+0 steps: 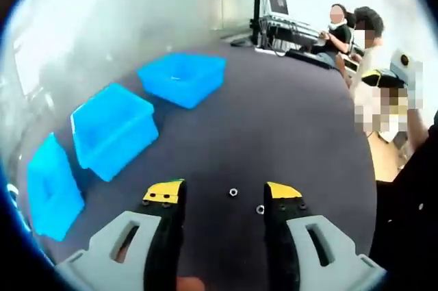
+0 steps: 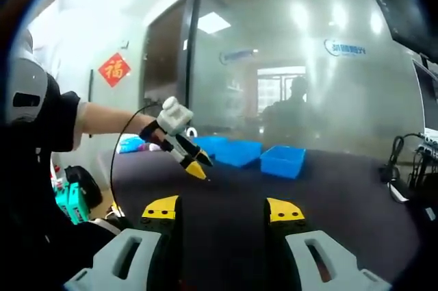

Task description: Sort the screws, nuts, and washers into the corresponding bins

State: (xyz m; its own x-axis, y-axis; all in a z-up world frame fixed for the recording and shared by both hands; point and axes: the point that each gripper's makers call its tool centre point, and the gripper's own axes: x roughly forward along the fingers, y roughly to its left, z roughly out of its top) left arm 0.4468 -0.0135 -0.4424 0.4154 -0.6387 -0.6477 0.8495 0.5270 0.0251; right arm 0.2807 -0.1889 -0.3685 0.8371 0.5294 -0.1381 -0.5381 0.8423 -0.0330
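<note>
Your left gripper (image 1: 224,198) hangs released above two small silver nuts (image 1: 233,192) on the dark counter (image 1: 274,120); three blue plastic bins (image 1: 182,77) sit beyond, contents indiscernible. Your right gripper (image 2: 224,210) is released too.

Two people (image 1: 345,31) are sitting at the far edge of a dark table (image 1: 274,127), beside a stand of electronic equipment (image 1: 284,27) with a tall black pole (image 1: 258,0) rising from it. In the right gripper view, a frosted glass wall (image 2: 294,65) is reflecting ceiling lights and showing a blurred silhouette behind it. A red diamond-shaped paper decoration (image 2: 114,69) is hanging on the white wall, and a black cable (image 2: 395,150) is lying on the table's far right.
</note>
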